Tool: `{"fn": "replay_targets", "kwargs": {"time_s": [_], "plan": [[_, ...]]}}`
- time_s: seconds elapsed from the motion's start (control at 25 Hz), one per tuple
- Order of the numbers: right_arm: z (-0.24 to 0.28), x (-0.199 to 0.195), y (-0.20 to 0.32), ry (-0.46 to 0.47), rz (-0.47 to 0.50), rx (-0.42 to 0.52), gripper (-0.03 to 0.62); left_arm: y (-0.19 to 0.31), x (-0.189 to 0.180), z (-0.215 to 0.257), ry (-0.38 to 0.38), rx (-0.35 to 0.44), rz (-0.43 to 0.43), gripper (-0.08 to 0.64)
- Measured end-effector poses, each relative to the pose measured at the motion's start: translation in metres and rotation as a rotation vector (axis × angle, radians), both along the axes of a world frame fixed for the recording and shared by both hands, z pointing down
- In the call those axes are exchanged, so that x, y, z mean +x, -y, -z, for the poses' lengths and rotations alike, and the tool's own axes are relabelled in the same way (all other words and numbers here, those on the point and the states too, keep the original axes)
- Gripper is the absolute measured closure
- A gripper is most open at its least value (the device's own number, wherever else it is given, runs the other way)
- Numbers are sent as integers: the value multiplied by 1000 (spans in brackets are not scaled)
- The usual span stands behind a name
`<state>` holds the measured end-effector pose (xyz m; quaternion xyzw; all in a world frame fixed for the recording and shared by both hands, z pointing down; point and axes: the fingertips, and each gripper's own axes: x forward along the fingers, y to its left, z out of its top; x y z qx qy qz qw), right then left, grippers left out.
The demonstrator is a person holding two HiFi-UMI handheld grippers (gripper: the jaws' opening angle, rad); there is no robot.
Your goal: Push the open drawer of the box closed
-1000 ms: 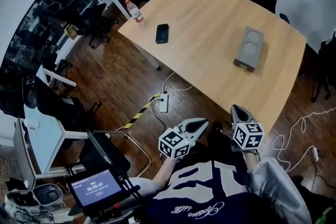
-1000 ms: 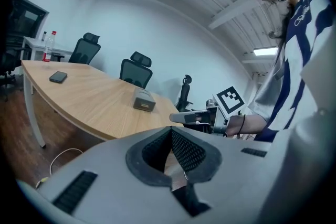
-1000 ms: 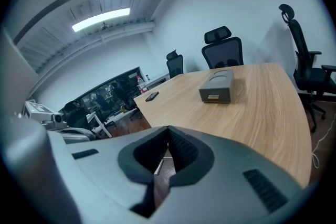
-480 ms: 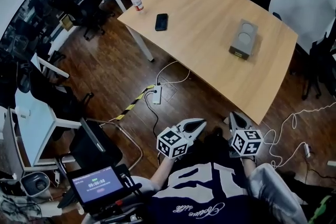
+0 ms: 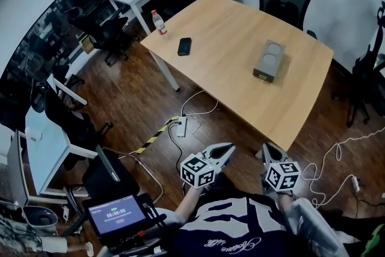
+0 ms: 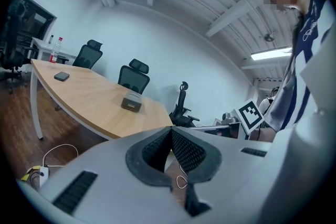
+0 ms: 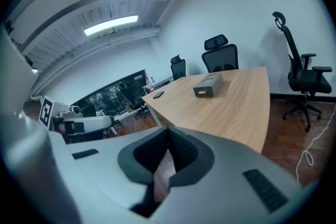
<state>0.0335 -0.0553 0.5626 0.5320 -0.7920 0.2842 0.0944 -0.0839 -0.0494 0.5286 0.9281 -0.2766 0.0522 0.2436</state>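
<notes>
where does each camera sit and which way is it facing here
Head view: on the person's head, looking steeply down at the wooden table and the box; shows the torso, left gripper and right gripper.
Left gripper view: on the left gripper, looking along its shut jaws toward the table; the torso shows at right.
Right gripper view: on the right gripper, looking along its shut jaws toward the table.
Shared: all three show the box on the table.
</notes>
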Motion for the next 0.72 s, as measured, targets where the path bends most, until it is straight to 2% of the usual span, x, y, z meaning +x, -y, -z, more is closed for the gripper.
{"fn": "replay_targets", "kwargs": {"time_s": [0.16, 0.4, 0.52, 0.72], "plan": [[5, 58, -34, 4, -58, 12, 594, -21, 50, 1, 6, 0, -30, 558], [-7, 141, -105, 67, -113, -44, 594, -97, 132, -8, 35, -19, -112, 558], [-10, 154, -133, 49, -61, -46, 594, -134, 148, -10, 35, -22, -81, 558], [-5, 141, -157, 44, 78, -31, 594, -166, 148, -17, 27, -36, 21, 558]]}}
